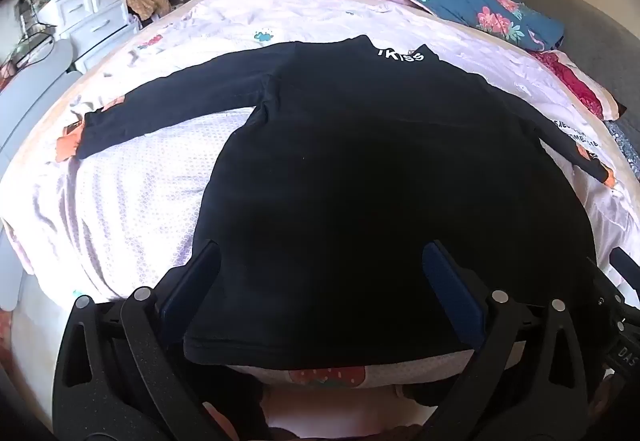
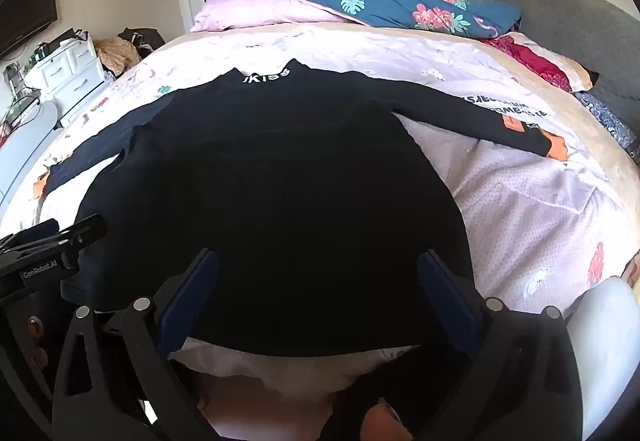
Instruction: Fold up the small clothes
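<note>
- While the black top (image 1: pixel 360 169) lies flat on the bed (image 1: pixel 132 201), collar away from me and both sleeves out sideways, no fold has begun, as I judge it.
- My left gripper (image 1: pixel 320 293) sits at the near hem, fingers spread and holding nothing.
- My right gripper (image 2: pixel 318 293) is likewise spread over the hem, empty.
- Next, I'd say, each must pinch a hem corner or reach a sleeve (image 1: pixel 168 113) to turn it inward.
</note>
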